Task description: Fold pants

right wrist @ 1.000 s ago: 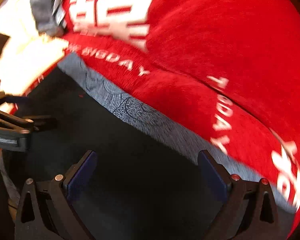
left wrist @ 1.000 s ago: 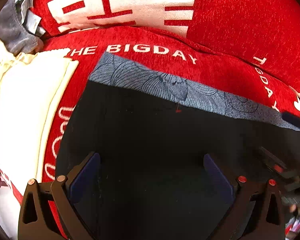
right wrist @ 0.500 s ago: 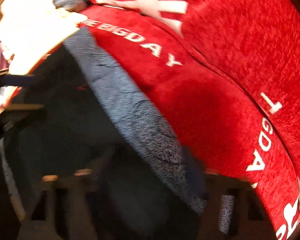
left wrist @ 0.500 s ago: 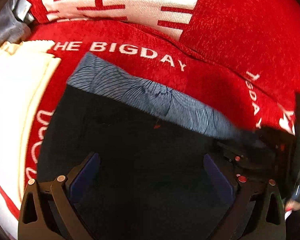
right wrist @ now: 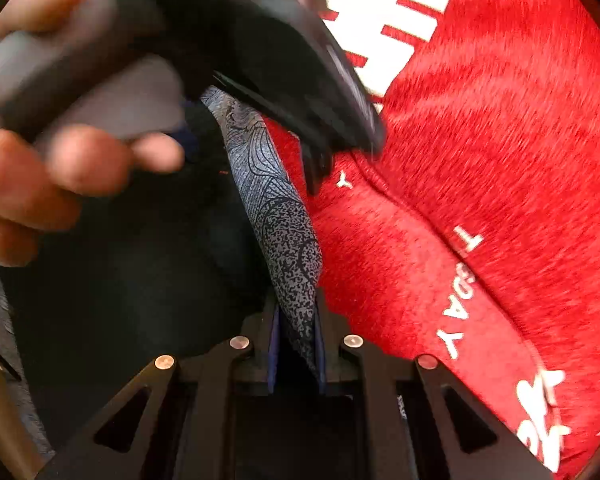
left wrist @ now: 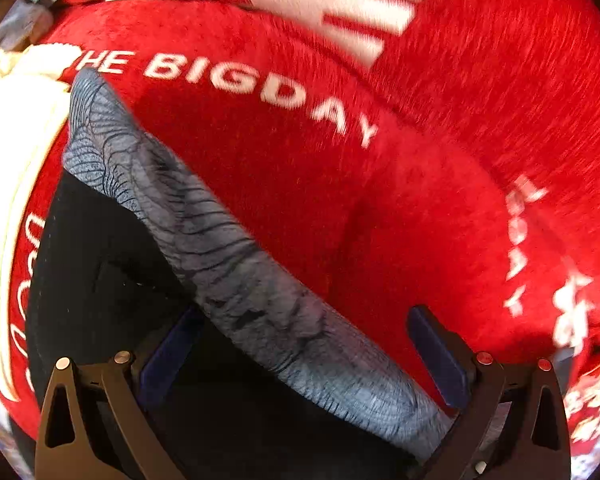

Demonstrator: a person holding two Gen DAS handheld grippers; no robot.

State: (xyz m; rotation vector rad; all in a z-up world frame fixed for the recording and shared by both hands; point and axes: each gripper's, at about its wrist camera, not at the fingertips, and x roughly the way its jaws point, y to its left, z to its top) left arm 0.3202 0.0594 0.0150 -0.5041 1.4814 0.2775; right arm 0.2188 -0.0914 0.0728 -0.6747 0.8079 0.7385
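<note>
While your dark pants (left wrist: 112,280) with the grey line-patterned waistband (left wrist: 228,248) lie on the red plush cover (left wrist: 440,160), white letters on it read "BIGDAY" (left wrist: 260,88); a cream cloth (left wrist: 8,120) sits at the far left. Your left gripper (left wrist: 304,356) stands wide, its jaws just narrowing a little, the waistband between them but unpressed. Your right gripper (right wrist: 296,344) has just been closing and now pinches the waistband. Your left hand (right wrist: 60,176) shows blurred.
</note>
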